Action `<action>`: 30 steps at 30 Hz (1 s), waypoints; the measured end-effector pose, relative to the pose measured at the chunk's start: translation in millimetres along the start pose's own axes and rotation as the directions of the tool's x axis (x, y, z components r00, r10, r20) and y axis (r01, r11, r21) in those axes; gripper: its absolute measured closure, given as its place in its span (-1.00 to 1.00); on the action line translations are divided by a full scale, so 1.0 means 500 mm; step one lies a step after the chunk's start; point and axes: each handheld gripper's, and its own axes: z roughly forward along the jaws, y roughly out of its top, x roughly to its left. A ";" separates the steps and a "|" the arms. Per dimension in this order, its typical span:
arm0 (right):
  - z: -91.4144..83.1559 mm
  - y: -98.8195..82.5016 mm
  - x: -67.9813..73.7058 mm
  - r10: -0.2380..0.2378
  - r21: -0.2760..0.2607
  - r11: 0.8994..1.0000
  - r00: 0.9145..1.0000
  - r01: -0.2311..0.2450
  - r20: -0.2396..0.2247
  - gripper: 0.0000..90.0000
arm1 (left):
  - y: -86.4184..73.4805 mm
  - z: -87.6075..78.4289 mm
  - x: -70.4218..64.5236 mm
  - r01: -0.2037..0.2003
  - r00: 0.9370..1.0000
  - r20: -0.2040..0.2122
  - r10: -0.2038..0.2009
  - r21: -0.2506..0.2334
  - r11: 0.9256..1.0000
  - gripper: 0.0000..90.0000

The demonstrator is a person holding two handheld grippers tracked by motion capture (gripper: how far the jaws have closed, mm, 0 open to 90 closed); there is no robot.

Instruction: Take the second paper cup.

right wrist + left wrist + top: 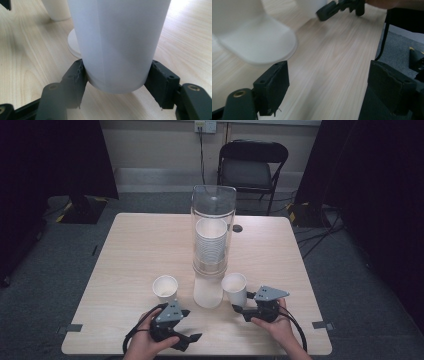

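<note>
Between the pads of the right gripper point(116, 82) a white paper cup point(117, 42) is sitting upright, w/ both pads pressing on its lower wall just above the base, so the gripper is pinching the cup. From above, that right gripper point(239, 307) is lying at approx. 5 o'clock on the surface point(145, 245), and its cup point(235, 288) is standing at the gripper's 11 o'clock, mouth up, long axis vertical.

The left gripper point(327, 85) is spreading wide w/ nothing between its pads, bare wood under them. From above, the left gripper point(195, 338) is sitting at approx. 7 o'clock on the surface, jaws pointing toward 3 o'clock. A second paper cup point(165, 288) is standing free at its 12 o'clock, near but not touching, mouth up.

Farther out, at the centre of the surface, a clear tube dispenser point(213, 227) is holding a stack of cups point(210, 242), and the bottom cup point(208, 292) is hanging out below it, between the two loose cups. Beyond the far edge a black chair point(252, 167) is standing at 12 o'clock.

Judgement: the work looks like pulling cups from the dispenser and setting them out. The right hand is the one holding a cup. The hanging cup lies about midway, at 1 o'clock from the left gripper, and the empty left hand is the free one to take it.
</note>
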 end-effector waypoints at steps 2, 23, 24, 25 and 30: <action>0.000 0.001 0.002 -0.009 0.000 1.000 1.000 0.009 -0.010 -0.19 | 0.016 0.021 -0.002 -0.008 1.000 -0.001 0.008 -0.005 1.000 -0.62; 0.023 -0.003 0.017 -0.063 0.091 0.993 0.993 0.072 -0.096 -0.21 | 0.090 0.160 0.024 -0.003 0.999 -0.038 0.002 -0.040 0.999 -0.63; 0.023 -0.003 0.016 -0.059 0.094 0.993 0.994 0.068 -0.090 -0.22 | 0.089 0.160 0.025 -0.003 0.999 -0.039 0.002 -0.036 0.999 -0.63; 0.023 -0.003 0.015 -0.055 0.091 0.994 0.995 0.063 -0.088 -0.23 | 0.089 0.159 0.025 -0.006 0.999 -0.041 0.005 -0.020 1.000 -0.63; 0.022 -0.004 0.009 -0.029 0.103 0.994 0.997 0.037 -0.076 -0.41 | 0.089 0.163 0.027 -0.015 0.999 -0.031 0.015 -0.025 1.000 -0.62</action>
